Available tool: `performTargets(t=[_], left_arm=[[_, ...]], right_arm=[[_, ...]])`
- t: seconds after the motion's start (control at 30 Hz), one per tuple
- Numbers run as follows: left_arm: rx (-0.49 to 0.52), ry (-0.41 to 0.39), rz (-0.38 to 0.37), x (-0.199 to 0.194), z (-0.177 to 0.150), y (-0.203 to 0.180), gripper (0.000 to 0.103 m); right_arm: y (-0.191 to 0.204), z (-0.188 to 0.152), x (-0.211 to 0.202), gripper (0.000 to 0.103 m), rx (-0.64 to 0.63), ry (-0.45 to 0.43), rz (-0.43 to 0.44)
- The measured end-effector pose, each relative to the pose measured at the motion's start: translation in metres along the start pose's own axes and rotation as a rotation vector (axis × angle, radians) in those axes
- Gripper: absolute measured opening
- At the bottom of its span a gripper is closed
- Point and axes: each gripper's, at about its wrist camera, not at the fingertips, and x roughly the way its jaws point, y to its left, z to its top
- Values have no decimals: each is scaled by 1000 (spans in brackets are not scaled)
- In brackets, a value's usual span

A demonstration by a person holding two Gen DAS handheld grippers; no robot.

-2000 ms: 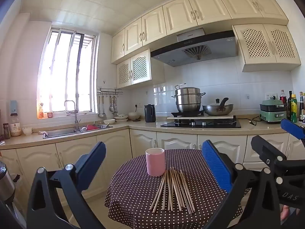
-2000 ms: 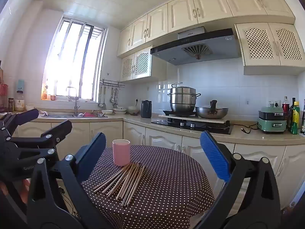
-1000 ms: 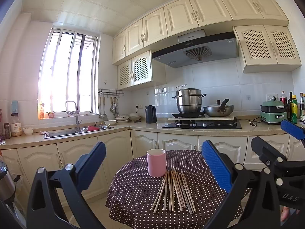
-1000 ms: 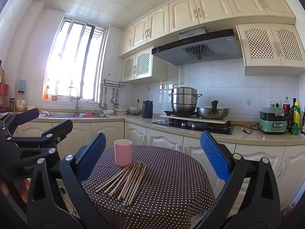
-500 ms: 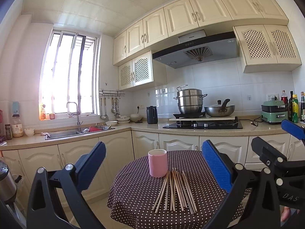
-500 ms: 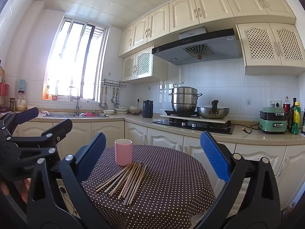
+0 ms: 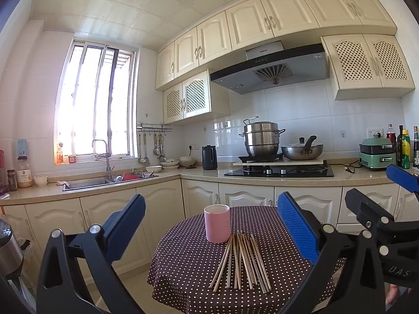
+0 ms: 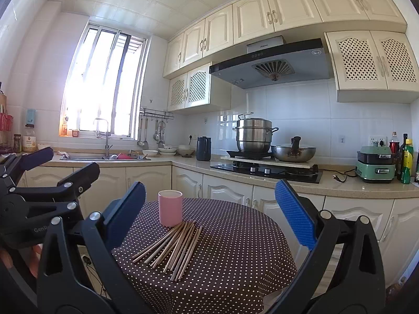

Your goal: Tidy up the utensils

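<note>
Left tool (image 7: pixel 210 231): jaws spread wide, nothing between them; it hangs in the air short of the bench, aimed at the cup and the sticks.
Right tool (image 8: pixel 209 216): likewise wide open and empty; it hangs beside the left one, well back from the bench.
Change: over the last two seconds both views have shifted only slightly, the cup and sticks sitting a little lower and nearer in the left view; neither tool has closed or touched anything.
Meaning for the task: judged from this, the work is at its opening approach; no stick has been lifted and all sorting is still to do.
Chopsticks (image 7: pixel 242 260): a loose fan of bare wooden sticks lying flat on the cloth, far ends bunched just in front of the cup, near ends splayed toward the tools; several cross one another.
Cup (image 7: pixel 217 223): pink, upright, behind the sticks; its inside is hidden from both cameras, so its contents cannot be told. It is the likely holder for the sticks.
Bench (image 7: pixel 183 261): small round table under a dark dotted cloth, carrying only the cup and the sticks.
Sink (image 8: pixel 78 157): on the far counter; a red item and some dishes lie in it.
Stove (image 8: pixel 264 170): a stacked steel steamer and a wok stand on it.
</note>
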Motion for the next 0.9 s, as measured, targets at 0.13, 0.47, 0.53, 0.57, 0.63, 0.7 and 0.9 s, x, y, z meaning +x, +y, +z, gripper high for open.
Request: performTargets(t=[0.13, 0.47, 0.53, 0.57, 0.63, 0.7, 0.9], left_arm=[[-4, 0, -1, 1, 0, 0, 99], [-6, 0, 1, 1, -1, 1, 99], [-6, 0, 0, 1, -1, 1, 99], [-7, 0, 1, 1, -1, 1, 99], [-6, 0, 1, 1, -1, 0, 99], [-7, -1, 1, 1, -2, 0, 99], [-6, 1, 6, 2, -3, 2, 99]], right_arm=[[1, -1, -1, 97, -1, -1, 0], [2, -1, -1, 97, -2, 0, 0], [1, 0, -1, 97, -1, 1, 1], [1, -1, -1, 97, 0, 0, -1], [1, -1, -2, 97, 0, 2, 0], [1, -1, -1, 97, 0, 1, 0], [2, -2, -1, 97, 0, 4, -1]])
